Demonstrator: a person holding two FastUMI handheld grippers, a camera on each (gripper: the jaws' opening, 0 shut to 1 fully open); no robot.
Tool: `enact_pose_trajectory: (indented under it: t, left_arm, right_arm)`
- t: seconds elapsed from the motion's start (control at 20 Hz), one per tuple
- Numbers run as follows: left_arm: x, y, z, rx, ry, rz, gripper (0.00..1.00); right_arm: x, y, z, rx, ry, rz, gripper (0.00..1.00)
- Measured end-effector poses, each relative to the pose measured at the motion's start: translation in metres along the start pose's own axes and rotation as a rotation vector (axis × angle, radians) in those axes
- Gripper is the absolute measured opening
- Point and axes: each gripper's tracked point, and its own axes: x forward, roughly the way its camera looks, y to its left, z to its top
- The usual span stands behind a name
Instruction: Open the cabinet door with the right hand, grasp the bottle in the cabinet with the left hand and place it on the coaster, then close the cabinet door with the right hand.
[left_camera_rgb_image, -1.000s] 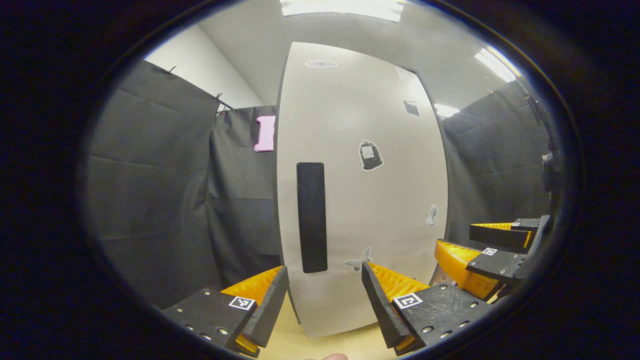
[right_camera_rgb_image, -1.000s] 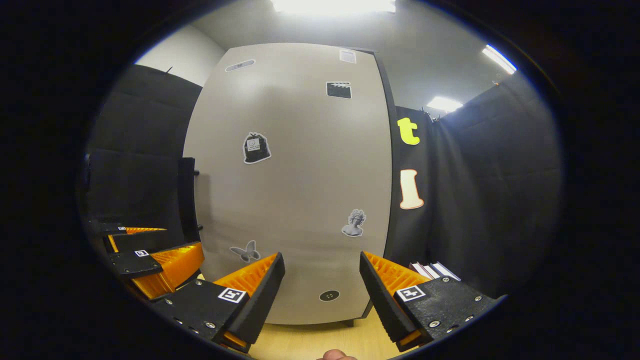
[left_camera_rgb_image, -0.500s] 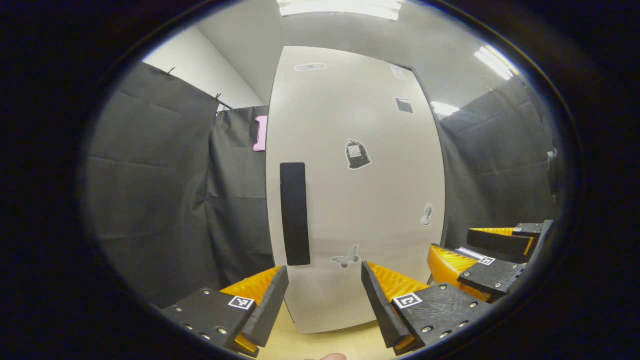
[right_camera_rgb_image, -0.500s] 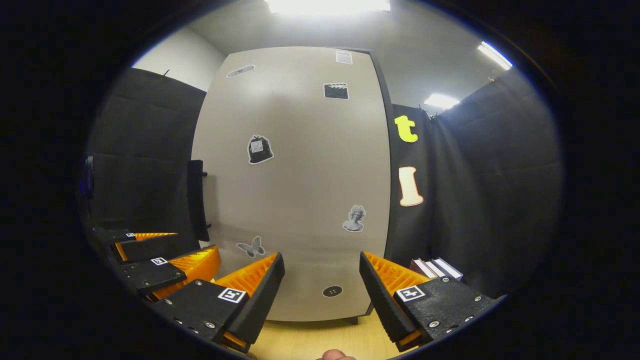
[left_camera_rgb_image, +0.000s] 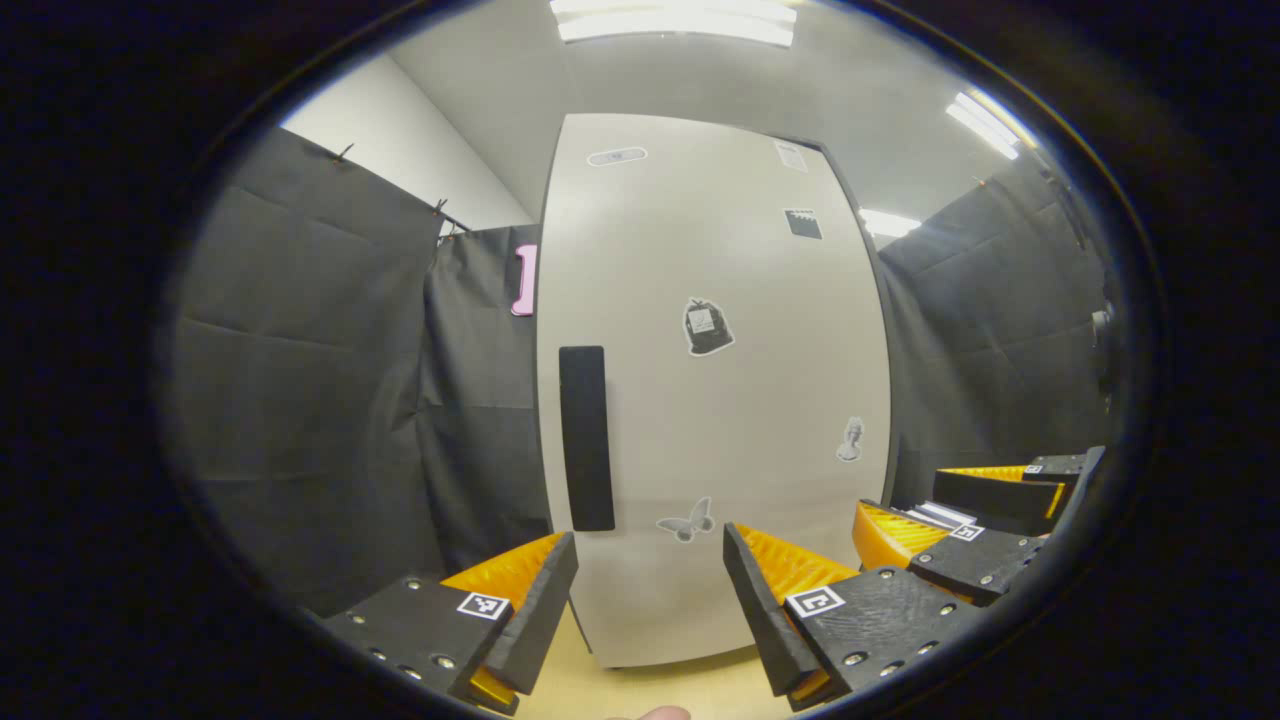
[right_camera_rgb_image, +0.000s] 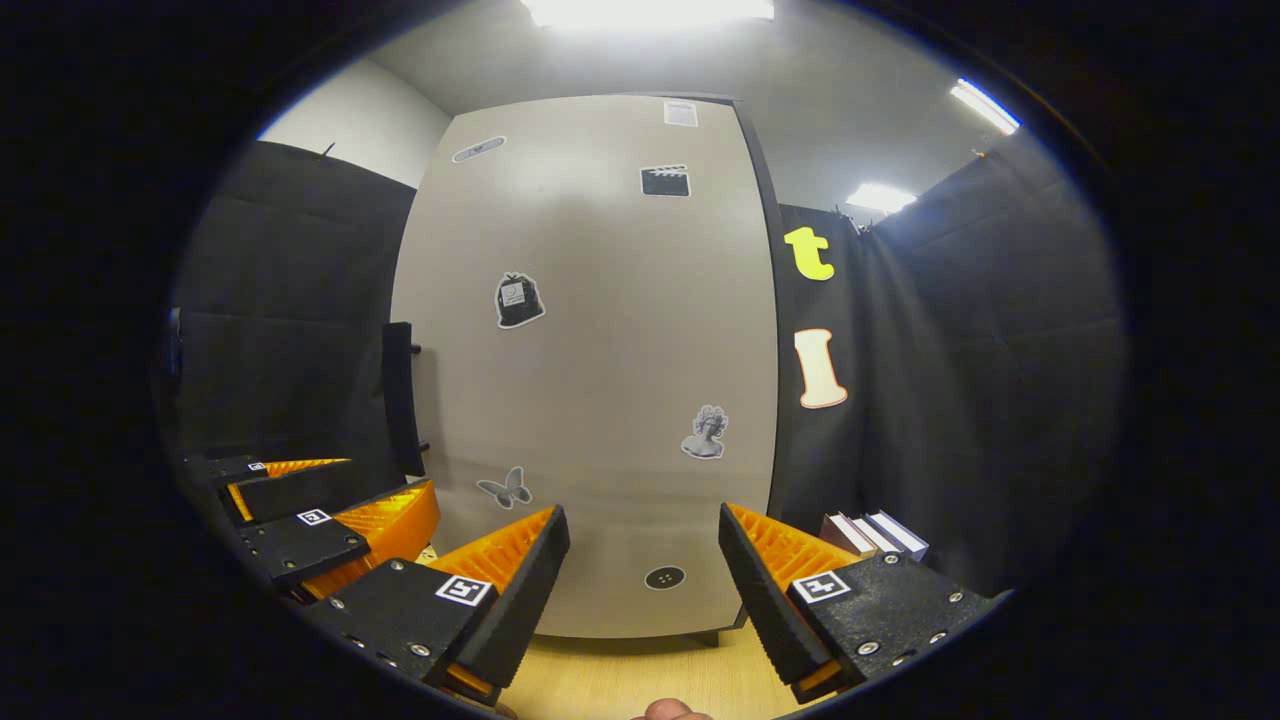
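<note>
A tall pale grey cabinet door (left_camera_rgb_image: 720, 400) stands closed straight ahead, with small stickers on it and a long black handle (left_camera_rgb_image: 586, 438) at its left edge. In the right gripper view the same door (right_camera_rgb_image: 600, 380) and handle (right_camera_rgb_image: 401, 398) sit ahead and left. My left gripper (left_camera_rgb_image: 650, 600) is open and empty, short of the door. My right gripper (right_camera_rgb_image: 645, 585) is open and empty too, facing the door's lower half. Each view catches the other gripper at its side: the right gripper (left_camera_rgb_image: 960, 520) and the left gripper (right_camera_rgb_image: 320, 505).
The cabinet rests on a light wooden tabletop (right_camera_rgb_image: 640, 680). A few books (right_camera_rgb_image: 875, 535) lie to the right of the cabinet. Black cloth walls (left_camera_rgb_image: 320, 380) close in on both sides.
Both grippers have drawn back a little from the door, which now looks slightly smaller and lower. The handle sits further left in the left gripper view. The door stays closed.
</note>
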Motion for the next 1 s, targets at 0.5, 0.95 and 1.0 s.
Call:
enact_pose_trajectory:
  t: [0.5, 0.95, 1.0]
  left_arm:
    - [-0.007, 0.000, 0.000, -0.005, 0.001, 0.009, 0.84]
    - [-0.013, 0.002, 0.000, -0.008, -0.001, 0.024, 0.84]
    - [-0.013, 0.002, 0.000, -0.012, 0.001, 0.026, 0.84]
  right_arm:
    - [-0.003, -0.002, 0.001, -0.003, -0.007, 0.002, 0.93]
    - [-0.004, -0.003, 0.005, -0.010, -0.014, 0.004, 0.93]
    - [-0.004, -0.003, 0.005, -0.009, -0.011, 0.004, 0.94]
